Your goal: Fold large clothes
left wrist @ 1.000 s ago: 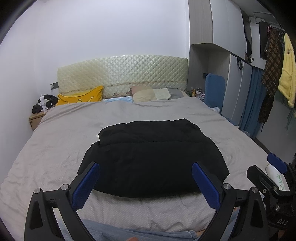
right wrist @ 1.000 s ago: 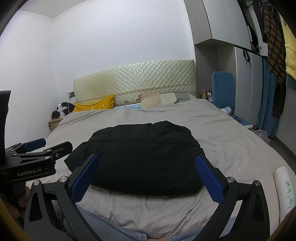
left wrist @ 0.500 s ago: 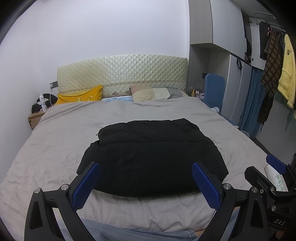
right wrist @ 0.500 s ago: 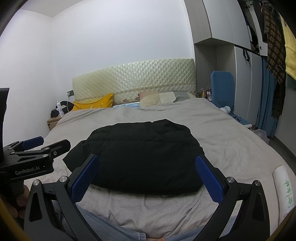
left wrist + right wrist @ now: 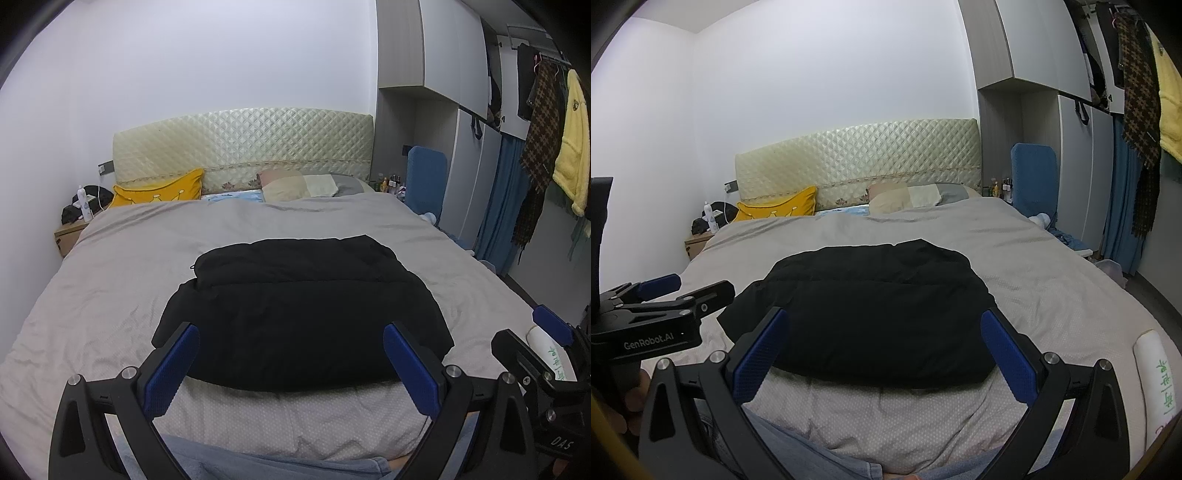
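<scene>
A black padded garment [image 5: 299, 306] lies folded into a thick rectangle on the grey bedspread [image 5: 122, 258], near the foot of the bed. It also shows in the right wrist view [image 5: 871, 314]. My left gripper [image 5: 291, 354] is open and empty, held just short of the garment's near edge. My right gripper [image 5: 882, 350] is open and empty too, at the same distance from it. Each gripper shows at the edge of the other's view: the right gripper [image 5: 546, 350] and the left gripper [image 5: 665, 299].
Pillows, one of them yellow [image 5: 159, 192], lie against the quilted headboard [image 5: 243, 147]. A nightstand [image 5: 70, 232] stands at the left. Wardrobes and hanging clothes [image 5: 543, 155] line the right wall. A white roll [image 5: 1156, 373] lies on the bed's right corner.
Both grippers have drifted slightly, staying open. The garment has not moved.
</scene>
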Motion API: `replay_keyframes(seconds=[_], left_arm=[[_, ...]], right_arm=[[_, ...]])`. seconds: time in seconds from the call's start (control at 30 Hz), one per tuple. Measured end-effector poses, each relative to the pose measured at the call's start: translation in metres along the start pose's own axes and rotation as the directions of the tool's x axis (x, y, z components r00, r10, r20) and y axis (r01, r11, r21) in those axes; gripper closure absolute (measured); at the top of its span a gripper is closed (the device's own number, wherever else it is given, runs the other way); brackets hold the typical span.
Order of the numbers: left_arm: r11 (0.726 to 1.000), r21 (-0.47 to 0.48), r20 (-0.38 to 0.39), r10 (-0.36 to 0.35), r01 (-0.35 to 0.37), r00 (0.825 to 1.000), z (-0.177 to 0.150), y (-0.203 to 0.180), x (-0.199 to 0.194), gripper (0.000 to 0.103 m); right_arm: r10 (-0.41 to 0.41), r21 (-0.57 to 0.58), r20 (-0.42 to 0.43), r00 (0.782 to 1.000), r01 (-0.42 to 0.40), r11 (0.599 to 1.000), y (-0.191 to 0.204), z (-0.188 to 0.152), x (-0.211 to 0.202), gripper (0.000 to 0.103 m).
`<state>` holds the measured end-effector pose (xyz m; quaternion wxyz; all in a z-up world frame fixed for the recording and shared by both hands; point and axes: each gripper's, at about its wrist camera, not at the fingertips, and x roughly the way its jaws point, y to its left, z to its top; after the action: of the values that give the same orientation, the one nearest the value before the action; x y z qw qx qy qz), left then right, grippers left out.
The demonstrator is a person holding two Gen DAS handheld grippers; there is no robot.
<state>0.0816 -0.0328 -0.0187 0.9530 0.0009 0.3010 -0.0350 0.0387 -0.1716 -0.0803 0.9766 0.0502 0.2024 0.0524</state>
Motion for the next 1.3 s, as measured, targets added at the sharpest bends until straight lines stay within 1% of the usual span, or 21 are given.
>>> replay_keyframes(seconds=[0.13, 1.3], left_arm=[[1.000, 0.003, 0.000, 0.000, 0.000, 1.000, 0.0001, 0.0005, -0.0012, 0.002], [1.000, -0.017, 0.003, -0.007, 0.007, 1.000, -0.0020, -0.0007, -0.0048, 0.002]], right_arm=[[-0.011, -0.009, 0.008, 1.000, 0.011, 1.000, 0.0006, 0.0005, -0.0014, 0.000], [0.000, -0.002, 0.004, 1.000, 0.000, 1.000, 0.0028, 0.0011, -0.0046, 0.000]])
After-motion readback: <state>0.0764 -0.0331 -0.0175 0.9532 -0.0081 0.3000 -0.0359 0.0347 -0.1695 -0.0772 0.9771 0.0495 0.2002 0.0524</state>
